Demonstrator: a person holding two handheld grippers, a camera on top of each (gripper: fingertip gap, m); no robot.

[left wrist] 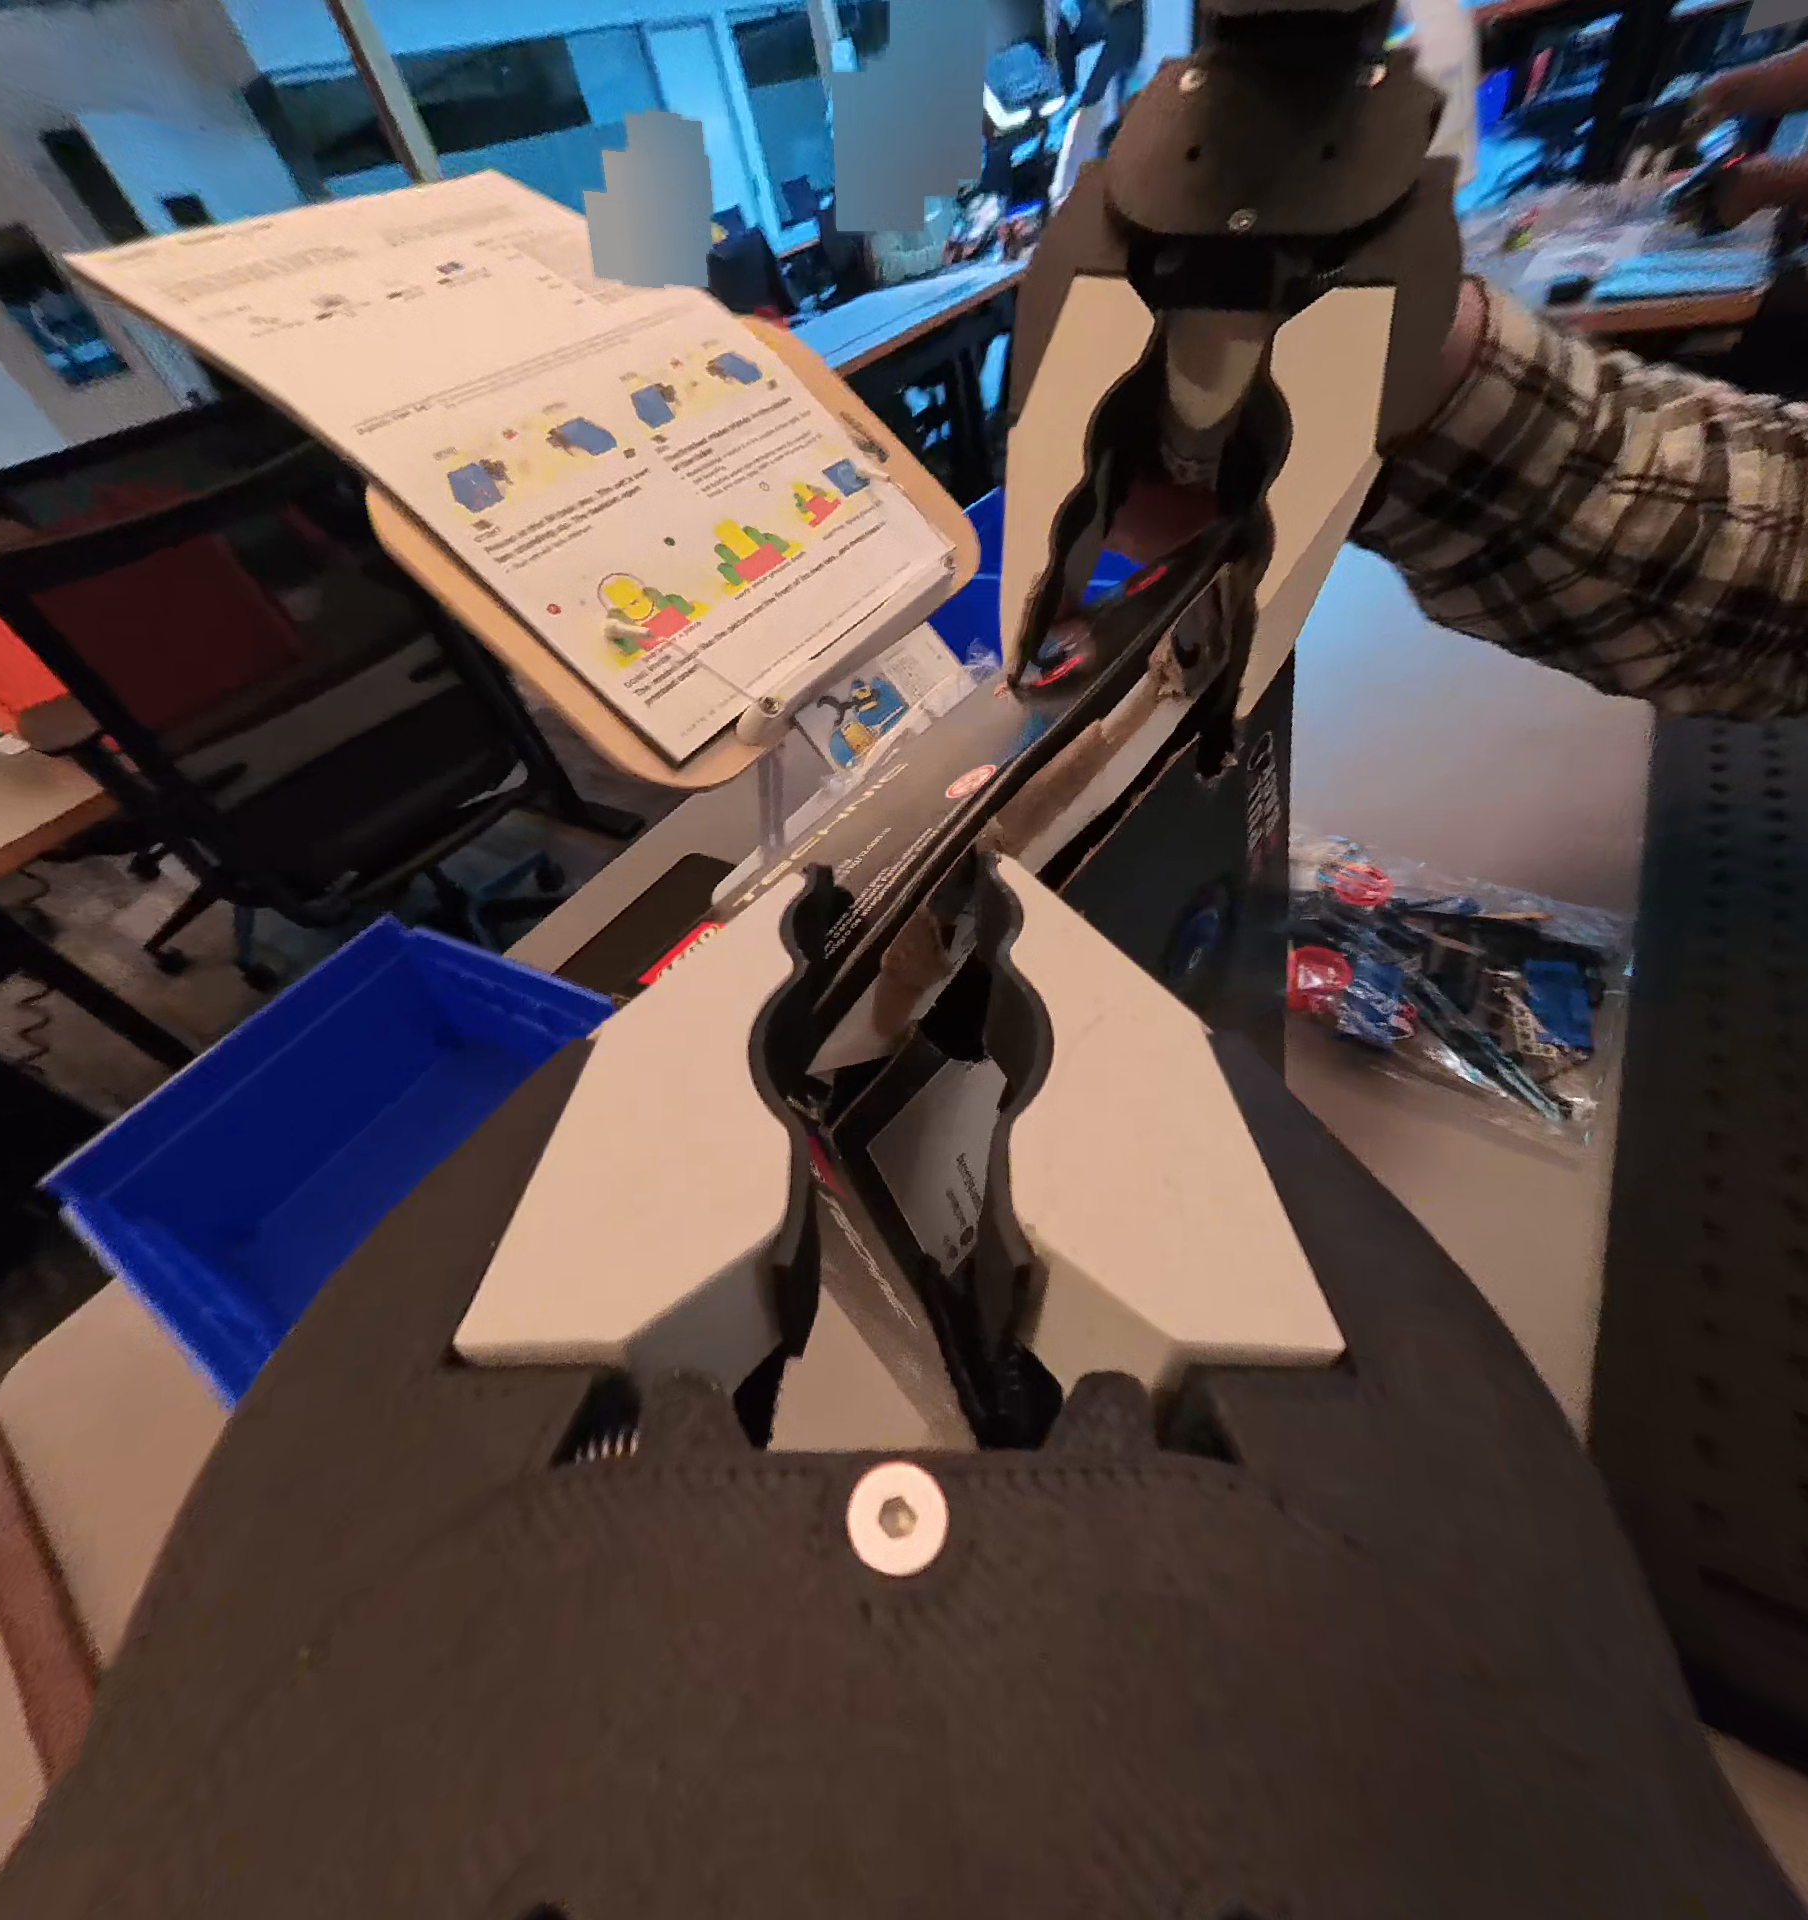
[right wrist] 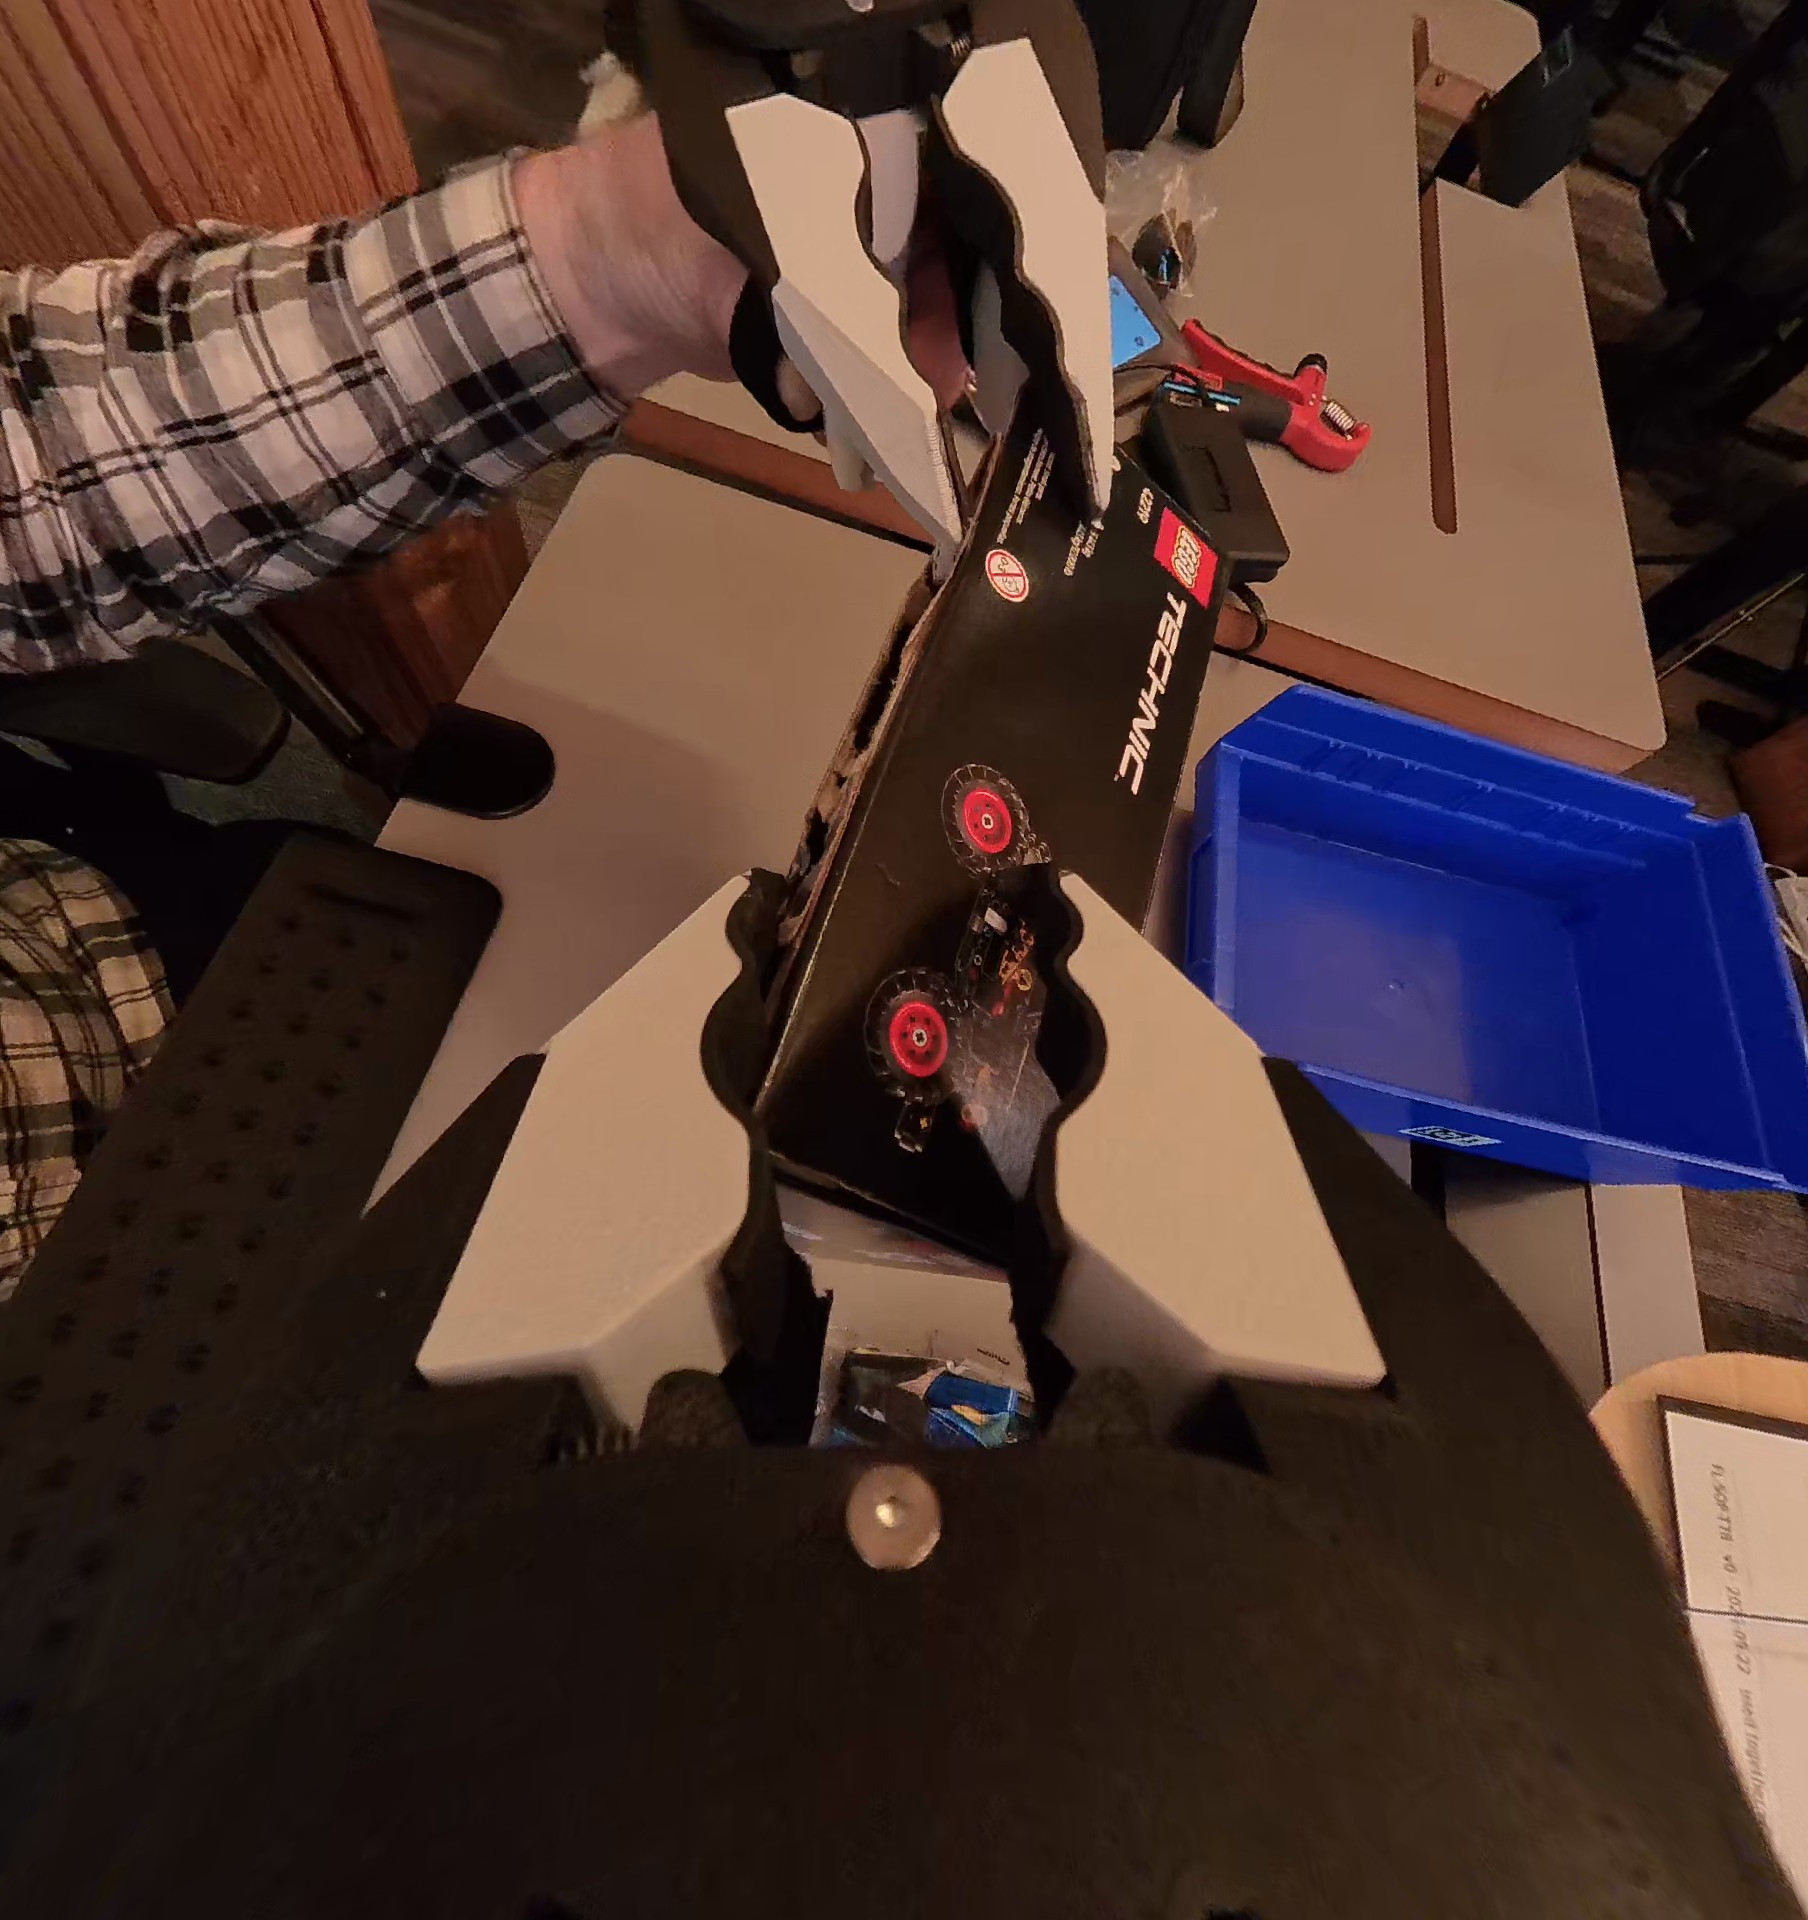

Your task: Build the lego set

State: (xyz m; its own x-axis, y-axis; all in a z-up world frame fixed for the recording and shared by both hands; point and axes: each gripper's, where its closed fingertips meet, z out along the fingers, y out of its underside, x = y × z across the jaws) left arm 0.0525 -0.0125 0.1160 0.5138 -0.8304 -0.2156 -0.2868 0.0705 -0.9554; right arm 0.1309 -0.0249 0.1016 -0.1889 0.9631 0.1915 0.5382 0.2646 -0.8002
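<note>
A pale grey, smooth-topped table [right wrist: 671, 644] is being seen beneath the work, with a second table of the same grey top [right wrist: 1502, 343] set just beyond a narrow gap. An open blue plastic bin [right wrist: 1482, 935] is being carried on the near table. A black perforated mat [right wrist: 256, 1039] is lying at the table's other side, and a clear plastic bag of blue, black and red pieces [left wrist: 1440, 966] is resting near it. A red hand tool [right wrist: 1284, 400] is lying on the far table.
</note>
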